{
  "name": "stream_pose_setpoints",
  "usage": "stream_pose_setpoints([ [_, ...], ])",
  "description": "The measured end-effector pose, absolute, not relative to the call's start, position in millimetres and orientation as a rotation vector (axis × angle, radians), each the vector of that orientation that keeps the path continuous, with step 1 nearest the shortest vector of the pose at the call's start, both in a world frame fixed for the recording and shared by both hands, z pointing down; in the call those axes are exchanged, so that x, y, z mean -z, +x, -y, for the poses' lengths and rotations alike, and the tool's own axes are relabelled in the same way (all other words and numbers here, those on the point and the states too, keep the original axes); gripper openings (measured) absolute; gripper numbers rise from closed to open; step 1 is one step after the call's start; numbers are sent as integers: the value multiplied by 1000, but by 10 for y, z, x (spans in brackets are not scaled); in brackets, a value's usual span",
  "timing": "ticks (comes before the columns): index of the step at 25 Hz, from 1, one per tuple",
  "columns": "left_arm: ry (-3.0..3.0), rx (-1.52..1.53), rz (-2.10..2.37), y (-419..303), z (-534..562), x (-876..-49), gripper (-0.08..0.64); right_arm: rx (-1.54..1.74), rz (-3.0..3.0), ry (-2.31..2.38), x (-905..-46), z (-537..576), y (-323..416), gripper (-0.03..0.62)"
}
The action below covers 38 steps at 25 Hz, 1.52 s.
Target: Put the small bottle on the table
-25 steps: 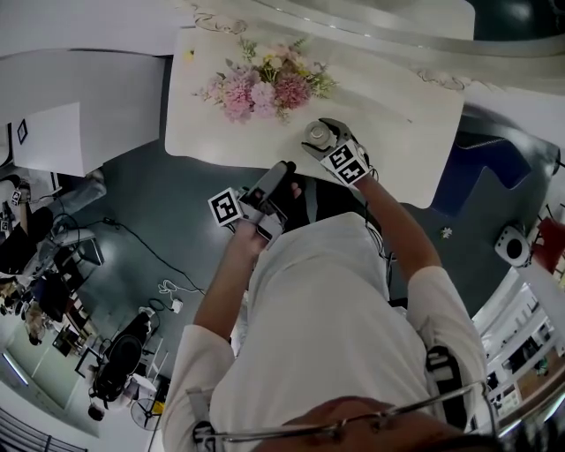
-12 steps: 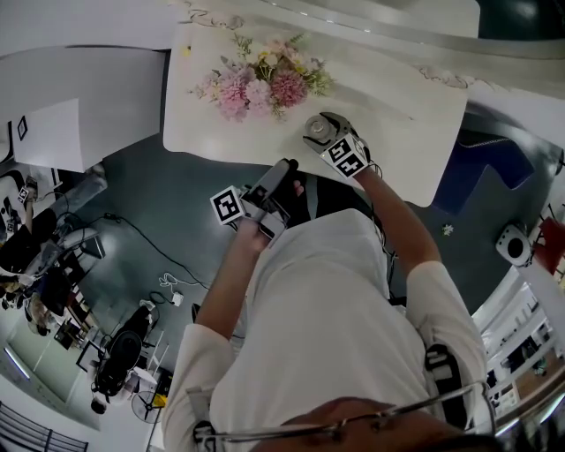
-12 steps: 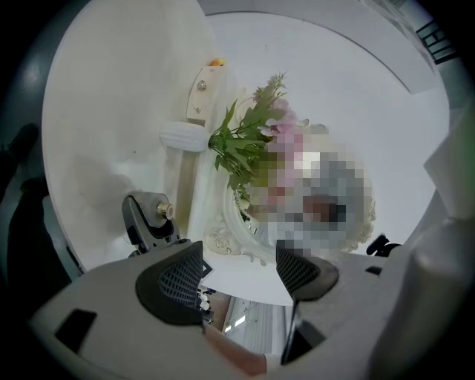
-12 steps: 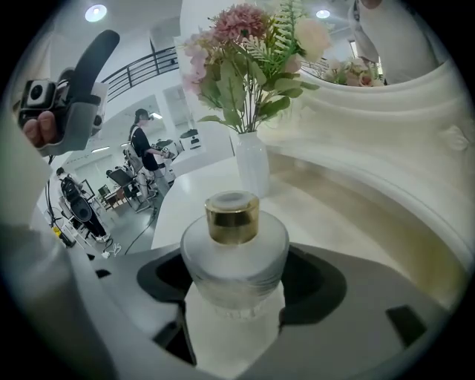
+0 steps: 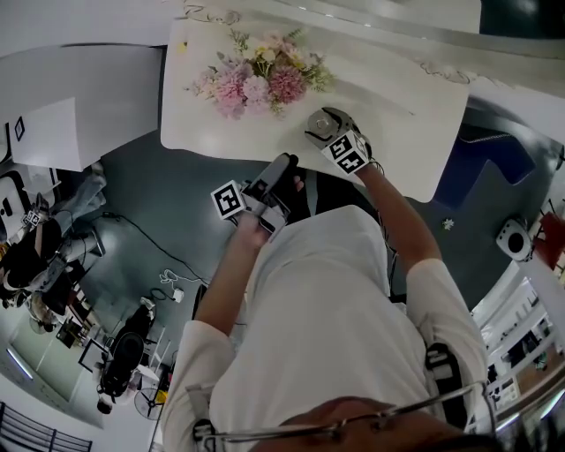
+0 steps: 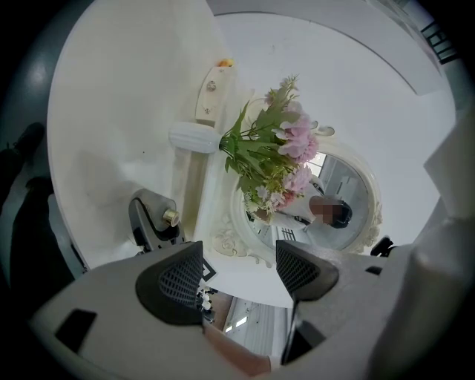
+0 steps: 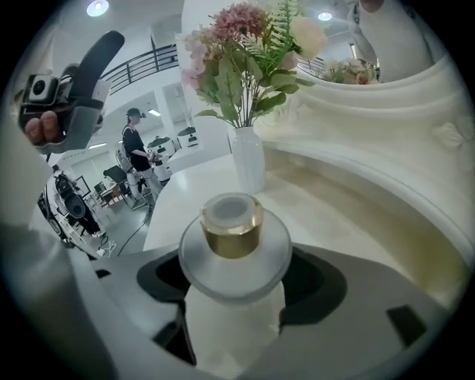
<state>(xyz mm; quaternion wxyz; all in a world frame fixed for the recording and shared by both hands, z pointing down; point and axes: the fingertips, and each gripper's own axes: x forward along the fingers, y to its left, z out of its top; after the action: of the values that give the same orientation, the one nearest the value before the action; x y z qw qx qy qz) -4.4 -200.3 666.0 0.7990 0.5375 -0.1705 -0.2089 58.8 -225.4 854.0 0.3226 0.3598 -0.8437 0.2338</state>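
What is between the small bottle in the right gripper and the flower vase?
Nothing: in the right gripper view, only bare white table runs from the small bottle, clamped in the right gripper, to the flower vase.

White table [image 5: 406, 115] on dark grey floor [image 5: 141, 194], flower vase [image 7: 249, 159] before ornate white-framed mirror [image 6: 356, 174]; ceiling light [image 7: 97, 8] on.

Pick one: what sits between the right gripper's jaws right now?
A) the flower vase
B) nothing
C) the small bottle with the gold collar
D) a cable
C: the right gripper view shows the right gripper with its jaws shut on the small bottle, gold collar up. The flower vase stands apart on the table, and the left gripper is open with nothing in it.
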Motion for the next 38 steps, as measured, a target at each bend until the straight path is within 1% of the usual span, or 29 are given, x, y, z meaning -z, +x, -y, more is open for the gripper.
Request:
stream_pose_setpoints([
  [5,1150,440,364,-39,1989,-6673,299,-599,2199,940,-8560,2221,570,353],
  [8,1153,440,359,-46,1984,-6640,299,-607,2193,937,-8561,2205,546,371],
  [16,1181,443,323,-185,2000,-6550,299,-584,2173,1001,-8377,2240,578,370],
  [19,1192,423,308,-276,1953,-6490,299,-586,2158,1055,-8208,2146,558,359],
  [21,1214,389,295,-300,1932,-6454,299,-587,2148,1107,-8074,2094,582,346],
  [23,1251,352,270,-287,1946,-6411,299,-582,2132,1164,-7973,2071,649,316],
  [31,1347,278,152,-319,1819,-6209,290,-572,2079,1356,-7411,1859,675,255],
  [36,1417,230,83,-319,1708,-6117,247,-576,2085,1500,-6912,1692,703,188],
  [38,1447,222,67,-310,1666,-6041,218,-576,2105,1531,-6674,1585,697,163],
])
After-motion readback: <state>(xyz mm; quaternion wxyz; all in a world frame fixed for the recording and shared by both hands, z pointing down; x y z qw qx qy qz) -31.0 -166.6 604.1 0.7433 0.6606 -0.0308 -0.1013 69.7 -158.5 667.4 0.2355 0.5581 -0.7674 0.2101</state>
